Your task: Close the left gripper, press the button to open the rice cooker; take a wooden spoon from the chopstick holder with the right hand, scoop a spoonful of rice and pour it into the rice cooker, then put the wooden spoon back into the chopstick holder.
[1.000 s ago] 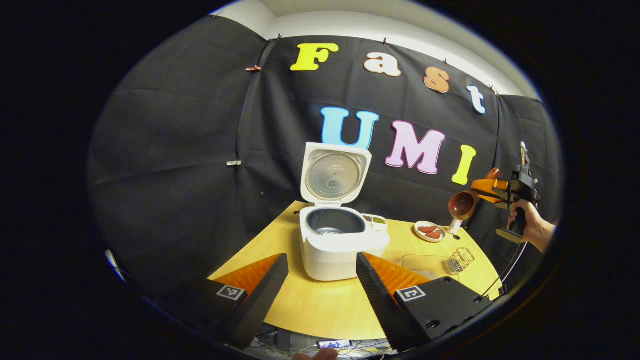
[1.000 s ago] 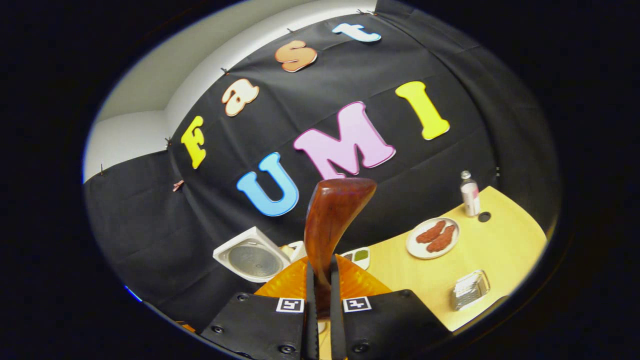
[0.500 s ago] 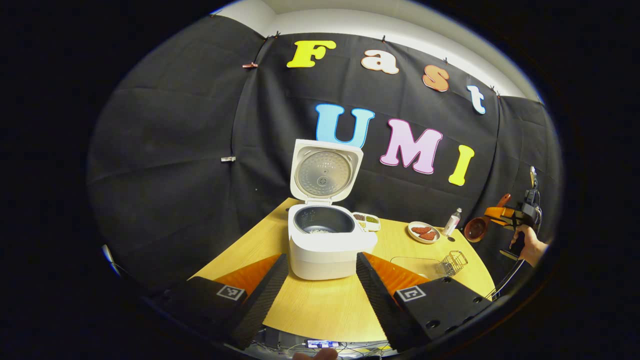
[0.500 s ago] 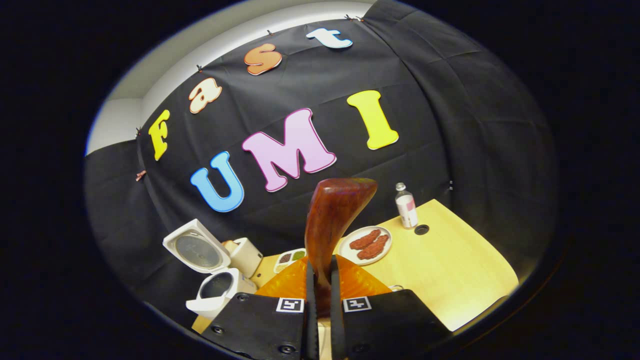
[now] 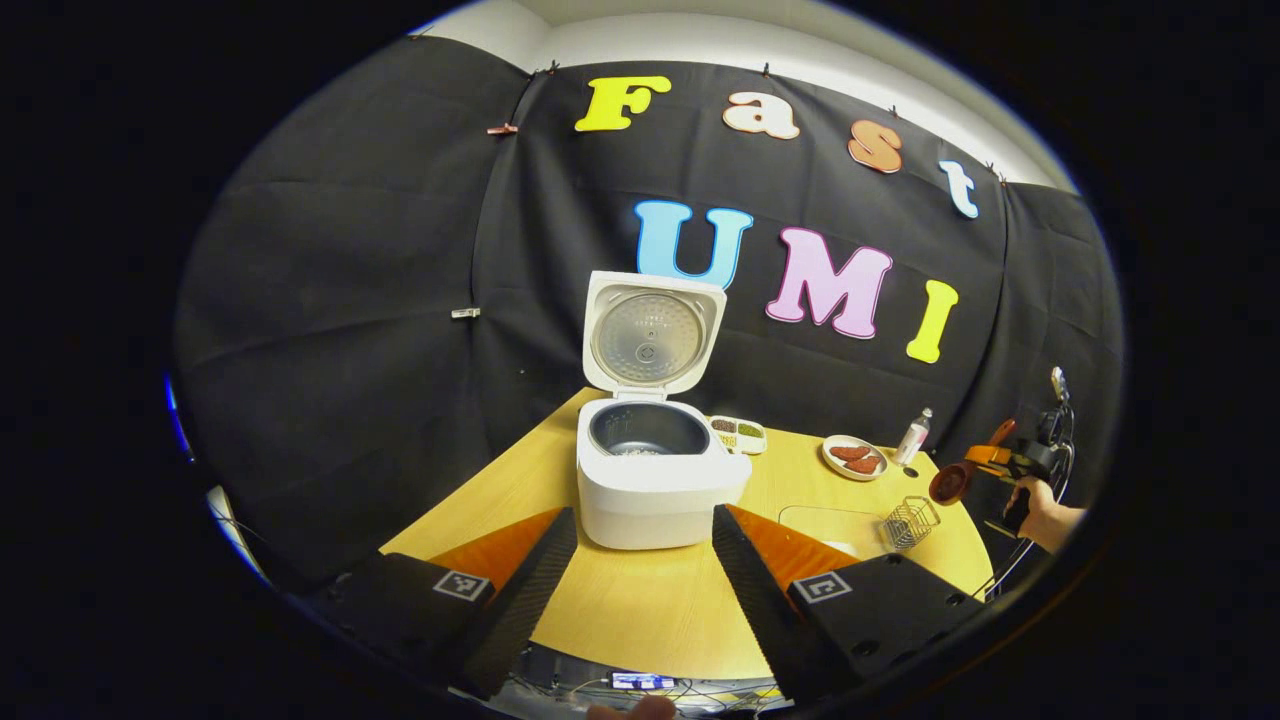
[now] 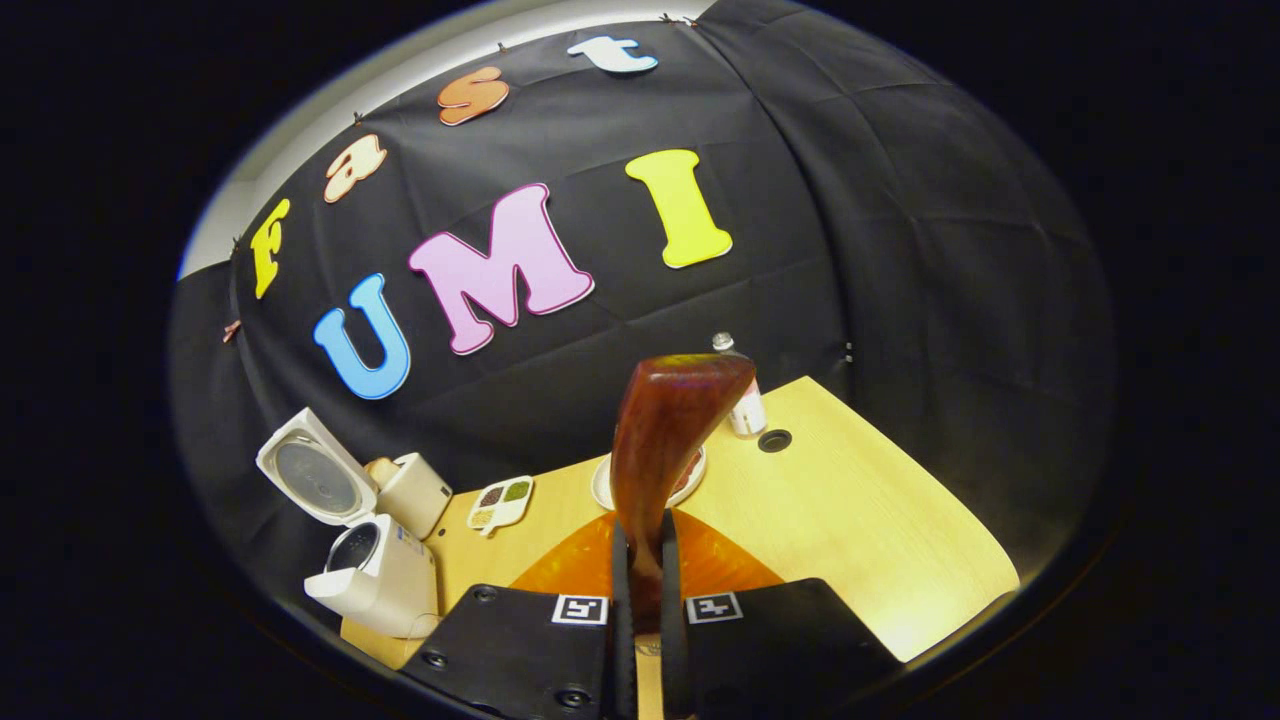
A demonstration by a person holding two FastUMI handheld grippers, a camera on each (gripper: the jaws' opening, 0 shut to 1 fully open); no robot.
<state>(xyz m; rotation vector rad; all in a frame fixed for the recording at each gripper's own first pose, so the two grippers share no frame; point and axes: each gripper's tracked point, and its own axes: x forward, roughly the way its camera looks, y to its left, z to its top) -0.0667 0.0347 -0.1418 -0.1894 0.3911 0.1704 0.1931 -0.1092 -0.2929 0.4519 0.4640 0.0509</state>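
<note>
The white rice cooker (image 5: pixel 655 485) stands open on the wooden table (image 5: pixel 640 610), lid (image 5: pixel 650 335) upright, a little rice at the bottom of its dark pot (image 5: pixel 645 432). My left gripper (image 5: pixel 643 515) is open in front of it, with nothing between its fingers. The wooden spoon (image 6: pixel 662 440) stands up from my right gripper (image 6: pixel 640 590), which is shut on its handle. In the left gripper view that gripper (image 5: pixel 1005 462), held by a hand (image 5: pixel 1045 512), hangs at the table's far right, with the spoon bowl (image 5: pixel 948 483) just above the wire chopstick holder (image 5: pixel 908 522).
A divided grain tray (image 5: pixel 738 432) sits behind the cooker. A plate of red food (image 5: pixel 853 457) and a small bottle (image 5: pixel 912 437) stand at the back right. A clear container (image 5: pixel 825 525) lies beside the chopstick holder. The table has a round hole (image 6: pixel 773 440).
My right gripper has carried the spoon down and to the right, away from the cooker, to just above the chopstick holder. The left gripper stays open in front of the cooker.
</note>
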